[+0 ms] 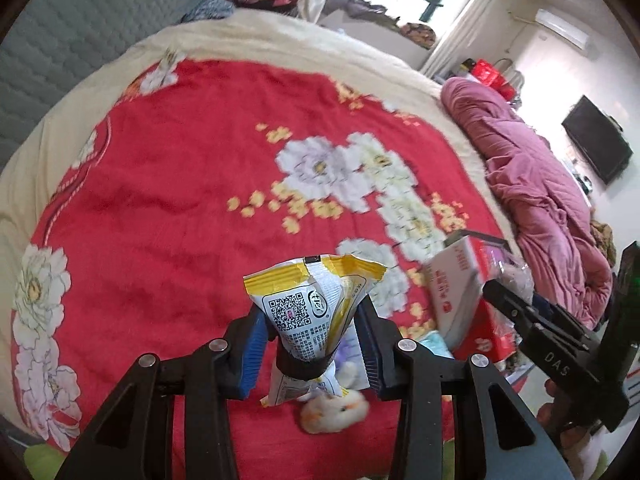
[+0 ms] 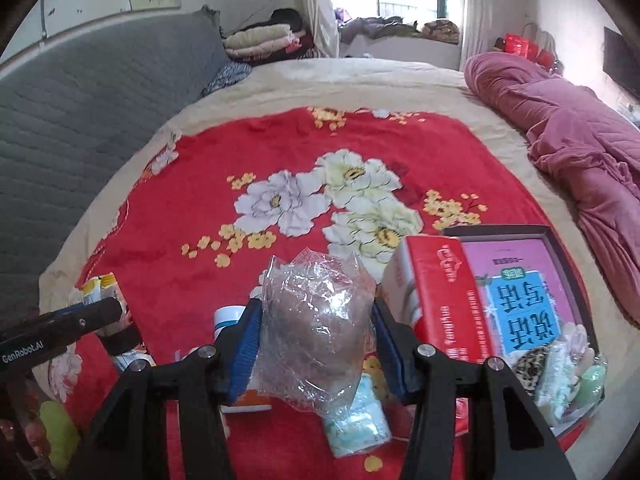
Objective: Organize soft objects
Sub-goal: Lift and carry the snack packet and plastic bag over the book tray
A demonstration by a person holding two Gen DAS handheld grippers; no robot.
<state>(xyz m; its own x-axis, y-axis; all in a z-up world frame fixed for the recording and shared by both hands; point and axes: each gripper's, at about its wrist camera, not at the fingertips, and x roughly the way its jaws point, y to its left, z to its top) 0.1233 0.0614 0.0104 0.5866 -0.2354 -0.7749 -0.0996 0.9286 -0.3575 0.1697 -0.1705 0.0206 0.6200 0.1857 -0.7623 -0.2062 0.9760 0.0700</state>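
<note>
— Yellow and white foil is seen nearest: what is pinched by the left gripper (image 1: 310, 336)?

— A snack packet (image 1: 316, 300) with a printed square code is clamped between its blue pads, lifted clear of the bed. Below it, a small cream plush toy (image 1: 335, 416) is seen on the red blanket (image 1: 160, 200).

— And the right gripper (image 2: 316, 344)?

— Its pads are pressed against a clear crinkled bag (image 2: 316, 320) with something brown inside; what the brown thing is cannot be told. A pale blue-green soft pack (image 2: 360, 424) is seen lying beneath it.

— What is found beside them?

— A red and white carton (image 2: 436, 300) is stood just right of the bag, touching the near edge of an open dark-rimmed box (image 2: 568, 264), in whose near corner soft items are gathered.

— Where is room left?

— Further out, the flowered middle of the blanket is left bare up to its beige border (image 2: 360, 80). The right edge is taken by a rumpled pink quilt (image 2: 580, 140); a grey padded headboard (image 2: 100, 112) bounds the left.
</note>
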